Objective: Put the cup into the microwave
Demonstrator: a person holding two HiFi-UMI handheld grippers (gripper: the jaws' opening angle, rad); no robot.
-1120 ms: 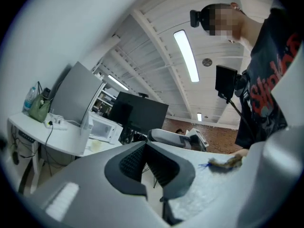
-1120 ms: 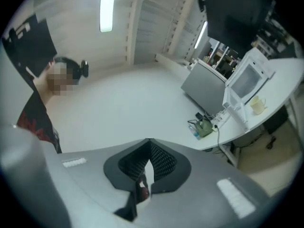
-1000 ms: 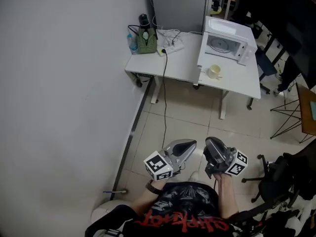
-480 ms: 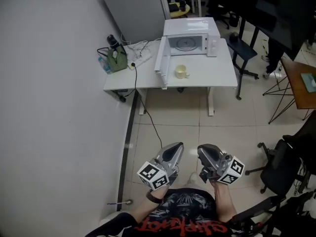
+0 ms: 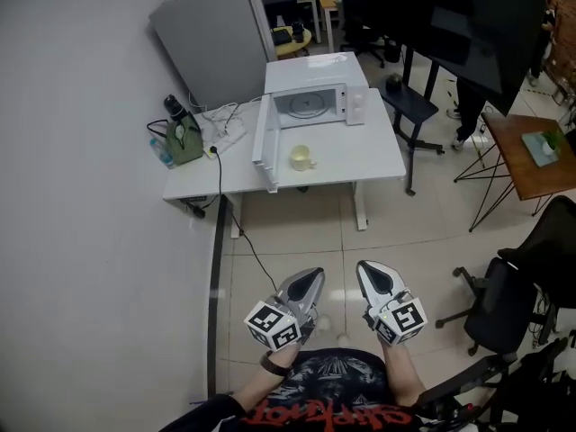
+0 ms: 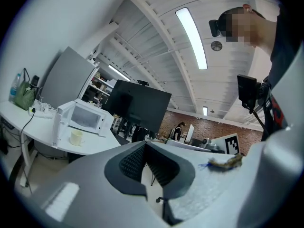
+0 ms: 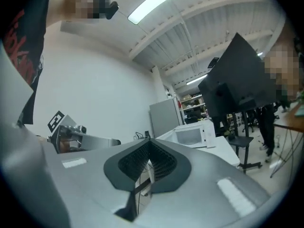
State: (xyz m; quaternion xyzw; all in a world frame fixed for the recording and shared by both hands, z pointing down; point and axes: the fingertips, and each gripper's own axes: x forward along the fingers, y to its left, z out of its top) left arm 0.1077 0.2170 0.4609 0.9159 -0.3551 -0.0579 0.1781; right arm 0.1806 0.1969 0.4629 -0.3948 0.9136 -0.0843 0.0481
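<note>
A pale yellow cup [image 5: 301,157] stands on the white table [image 5: 360,156], just in front of the white microwave [image 5: 312,95], whose door [image 5: 264,148] hangs open to the left. In the left gripper view the cup [image 6: 76,137] and microwave [image 6: 84,117] sit far off at the left. The right gripper view shows the microwave [image 7: 192,133] in the distance. Both grippers are held close to the person's body, well short of the table. My left gripper [image 5: 315,275] is shut and empty. My right gripper [image 5: 364,268] is shut too, with nothing in it.
A green bag [image 5: 184,141], a bottle and cables lie at the table's left end. A grey cabinet [image 5: 214,34] stands behind it. A wall runs along the left. Dark chairs [image 5: 531,282] and a wooden desk [image 5: 526,151] stand at the right. Tiled floor [image 5: 405,232] lies between me and the table.
The view has swung so the table and microwave sit more to the left and squarer on. The right gripper has rolled, its marker cube now facing up. Both grippers stay shut.
</note>
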